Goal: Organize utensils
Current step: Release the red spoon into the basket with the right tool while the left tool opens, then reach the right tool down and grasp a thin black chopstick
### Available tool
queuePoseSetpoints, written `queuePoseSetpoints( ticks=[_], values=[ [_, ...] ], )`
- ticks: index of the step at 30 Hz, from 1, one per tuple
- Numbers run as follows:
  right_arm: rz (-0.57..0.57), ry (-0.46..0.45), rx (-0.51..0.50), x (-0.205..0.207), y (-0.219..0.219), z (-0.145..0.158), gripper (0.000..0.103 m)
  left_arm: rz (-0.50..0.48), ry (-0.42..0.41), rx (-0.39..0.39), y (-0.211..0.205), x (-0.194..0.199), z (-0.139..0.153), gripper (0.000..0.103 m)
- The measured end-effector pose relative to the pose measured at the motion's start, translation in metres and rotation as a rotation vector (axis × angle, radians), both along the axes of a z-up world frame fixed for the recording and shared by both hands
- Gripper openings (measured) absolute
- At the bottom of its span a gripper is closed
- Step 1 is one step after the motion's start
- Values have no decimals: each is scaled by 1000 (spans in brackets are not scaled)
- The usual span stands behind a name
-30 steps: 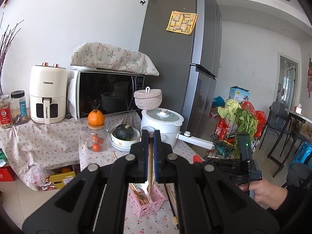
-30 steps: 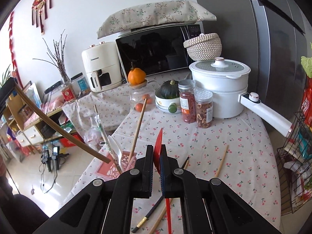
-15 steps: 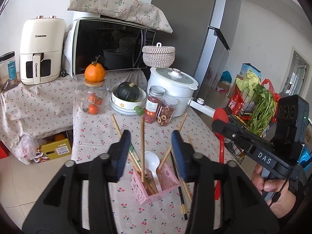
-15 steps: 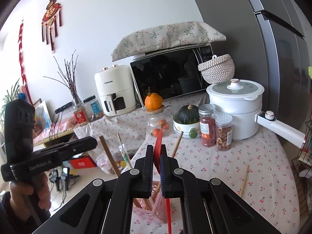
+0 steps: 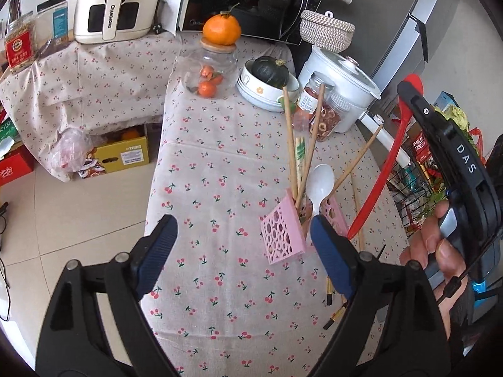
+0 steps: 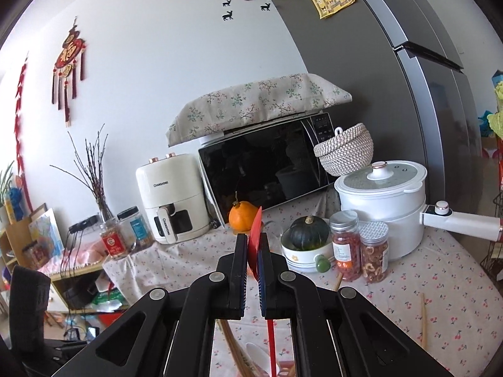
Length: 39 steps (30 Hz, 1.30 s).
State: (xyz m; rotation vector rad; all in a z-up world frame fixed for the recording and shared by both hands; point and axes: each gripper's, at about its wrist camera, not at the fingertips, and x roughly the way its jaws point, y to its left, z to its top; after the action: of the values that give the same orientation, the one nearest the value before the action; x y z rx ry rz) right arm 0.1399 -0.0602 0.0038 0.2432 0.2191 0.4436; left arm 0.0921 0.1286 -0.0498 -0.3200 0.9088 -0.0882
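Note:
A pink perforated holder point(image 5: 283, 235) stands on the cherry-print tablecloth point(image 5: 220, 172). It holds several wooden chopsticks point(image 5: 290, 144) and a white spoon point(image 5: 319, 182). My left gripper point(image 5: 242, 251) is open and empty, its right pad close beside the holder. My right gripper point(image 6: 253, 270) is shut on a red spoon point(image 6: 255, 232); in the left wrist view the red spoon point(image 5: 386, 163) slants down from the gripper, its handle tip low by the holder's right side. More chopsticks point(image 5: 333, 314) lie loose on the cloth. One loose chopstick point(image 6: 423, 320) shows in the right wrist view.
At the back stand a white pot point(image 5: 339, 72), two snack jars point(image 5: 317, 110), a bowl with a green squash point(image 5: 270, 78), a glass jar topped by an orange point(image 5: 217, 62), a microwave point(image 6: 267, 169) and an air fryer point(image 5: 116, 3). Boxes point(image 5: 122, 154) sit on the floor left.
My left gripper opened wider, let go of its chopstick into the holder, and tilted down over the table. My right gripper rose with the red spoon toward the holder.

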Motion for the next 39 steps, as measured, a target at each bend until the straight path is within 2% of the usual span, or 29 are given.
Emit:
queuePoseSetpoints(
  ticks=[5, 13, 14, 15, 17, 23, 27, 31, 35, 39],
  values=[
    [-55, -29, -36, 2, 10, -14, 6, -7, -5, 0, 1, -2, 3, 86],
    [-76, 43, -56, -7, 12, -38, 9, -10, -12, 15, -1, 0, 3, 86],
    [-73, 54, -56, -8, 11, -37, 20, -9, -11, 20, -3, 0, 2, 86],
    [-70, 60, -48, -9, 8, -35, 36, -10, -11, 24, -4, 0, 2, 87],
    [-67, 68, -24, -11, -1, -28, 55, -12, -9, 29, -7, -1, 2, 87],
    [-80, 134, -44, -15, -33, -4, 84, -27, -1, 56, -18, -3, -1, 92],
    [-90, 218, -109, -18, -55, 3, 91, -39, 4, 55, -29, -6, -3, 93],
    [-111, 321, -171, -23, -81, -3, 96, -73, 13, 73, -46, -10, -6, 95],
    [-157, 400, -230, -28, -108, -20, 98, -111, 20, 98, -64, -13, -9, 95],
    [-188, 510, -214, -27, -138, -44, 98, -145, 39, 132, -84, -15, -17, 95]
  ],
)
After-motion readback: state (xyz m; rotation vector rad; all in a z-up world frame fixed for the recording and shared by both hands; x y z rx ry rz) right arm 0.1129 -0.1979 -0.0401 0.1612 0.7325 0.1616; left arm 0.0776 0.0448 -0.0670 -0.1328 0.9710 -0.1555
